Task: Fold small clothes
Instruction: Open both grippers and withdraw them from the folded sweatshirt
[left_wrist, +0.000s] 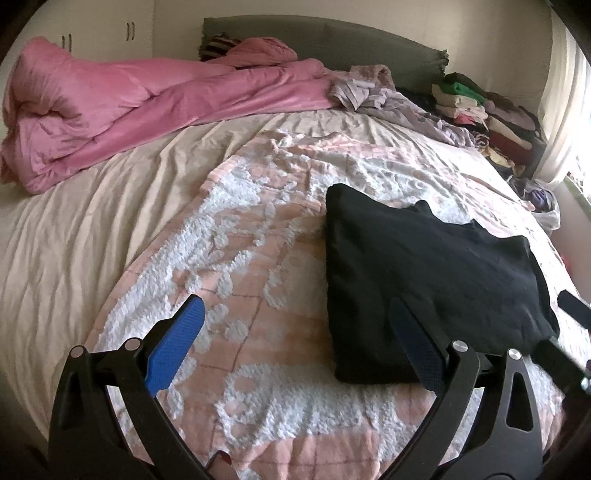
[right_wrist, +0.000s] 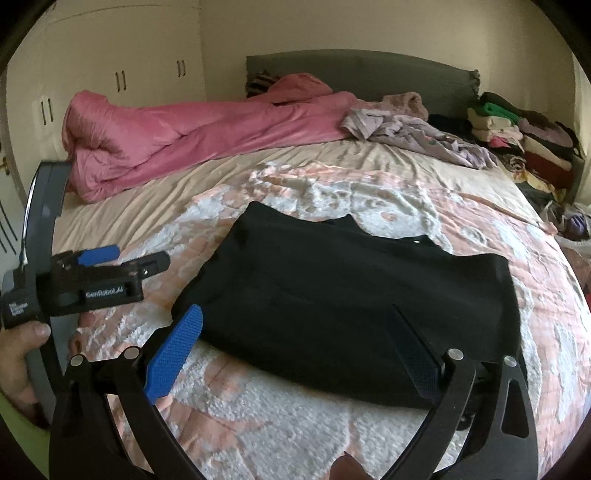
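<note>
A black garment (left_wrist: 424, 277) (right_wrist: 351, 295) lies folded into a flat rectangle on the pink-and-white fluffy blanket (left_wrist: 258, 332) (right_wrist: 277, 424). My left gripper (left_wrist: 295, 302) is open over the blanket with nothing between its blue pads. The garment's left edge lies just behind its right finger (left_wrist: 413, 347). My right gripper (right_wrist: 295, 310) is also open, hovering at the garment's near edge without pinching it. In the right wrist view the left gripper (right_wrist: 144, 256) shows at the left, held by a hand (right_wrist: 22, 350). The right gripper (left_wrist: 550, 321) shows at the right edge of the left wrist view.
A rolled pink duvet (left_wrist: 129, 110) (right_wrist: 184, 136) lies across the far left of the bed. Crumpled lilac clothes (left_wrist: 376, 92) (right_wrist: 406, 129) sit near the grey headboard (right_wrist: 351, 70). A stack of folded clothes (left_wrist: 465, 103) (right_wrist: 517, 136) stands at the far right. A wardrobe (right_wrist: 110, 74) is behind.
</note>
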